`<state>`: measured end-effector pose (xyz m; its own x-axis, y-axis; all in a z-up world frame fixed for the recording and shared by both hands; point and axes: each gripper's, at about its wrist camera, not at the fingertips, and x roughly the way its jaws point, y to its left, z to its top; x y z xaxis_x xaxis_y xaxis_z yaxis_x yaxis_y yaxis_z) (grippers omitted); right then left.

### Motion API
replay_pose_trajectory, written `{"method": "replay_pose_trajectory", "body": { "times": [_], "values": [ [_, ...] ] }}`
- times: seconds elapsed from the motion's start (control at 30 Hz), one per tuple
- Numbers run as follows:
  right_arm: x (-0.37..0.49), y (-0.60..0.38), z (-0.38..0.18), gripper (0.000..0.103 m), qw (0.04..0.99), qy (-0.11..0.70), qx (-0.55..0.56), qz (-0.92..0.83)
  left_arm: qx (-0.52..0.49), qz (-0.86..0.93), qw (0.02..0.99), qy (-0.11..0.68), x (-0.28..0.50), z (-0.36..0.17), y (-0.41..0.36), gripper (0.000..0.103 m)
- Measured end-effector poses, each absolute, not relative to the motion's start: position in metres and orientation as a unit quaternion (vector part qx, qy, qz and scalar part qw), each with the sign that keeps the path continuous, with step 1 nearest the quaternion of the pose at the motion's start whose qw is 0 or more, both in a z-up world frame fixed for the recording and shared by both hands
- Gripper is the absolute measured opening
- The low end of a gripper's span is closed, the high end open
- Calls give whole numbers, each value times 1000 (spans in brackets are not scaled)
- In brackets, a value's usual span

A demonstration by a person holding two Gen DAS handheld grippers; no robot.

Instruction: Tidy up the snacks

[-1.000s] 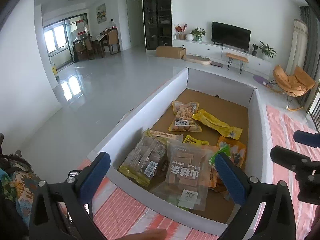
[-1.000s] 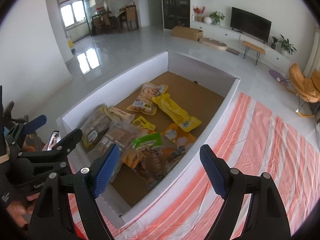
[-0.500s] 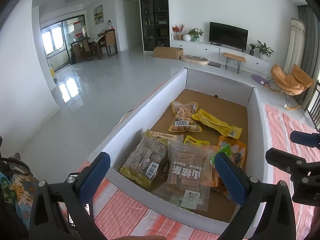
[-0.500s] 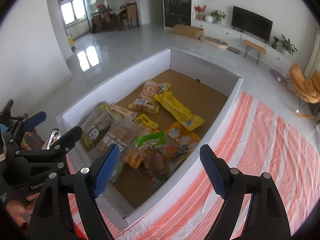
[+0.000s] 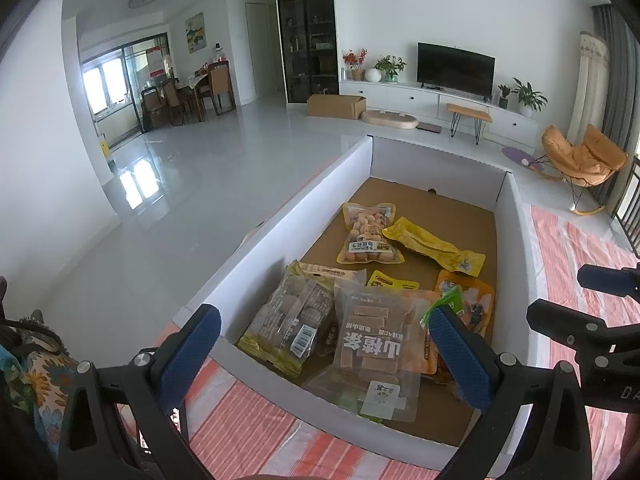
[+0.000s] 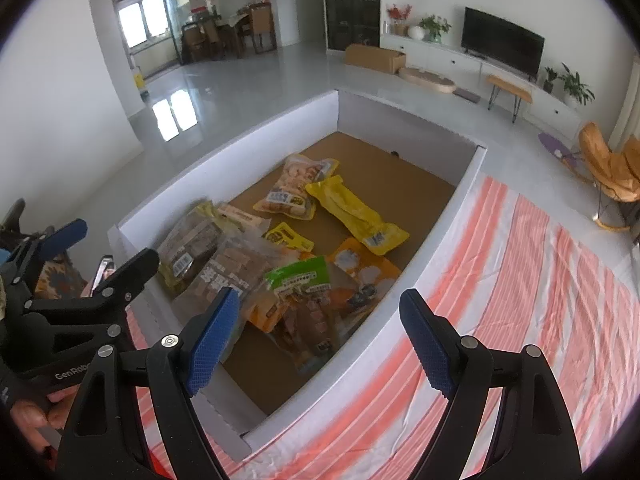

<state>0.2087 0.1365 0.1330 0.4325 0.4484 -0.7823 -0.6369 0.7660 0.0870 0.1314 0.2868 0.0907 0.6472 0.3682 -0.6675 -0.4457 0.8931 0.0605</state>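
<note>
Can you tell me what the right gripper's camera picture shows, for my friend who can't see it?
A big white box with a brown floor holds snack packets, among them a yellow packet and a green-topped packet. The right gripper hangs open above its near edge, holding nothing. The box sits on a pink-and-white striped cloth.

Slight shift of right claw [image 6: 322, 336] toward box [image 6: 256, 148].
</note>
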Motion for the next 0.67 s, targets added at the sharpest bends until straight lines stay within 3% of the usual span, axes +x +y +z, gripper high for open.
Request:
{"method": "replay_pose_trajectory", "body": {
  "times": [0.67],
  "values": [
    [213, 137, 125, 85, 835, 431, -103, 325, -53, 231, 903, 359, 137, 83, 286, 103]
  ]
}}
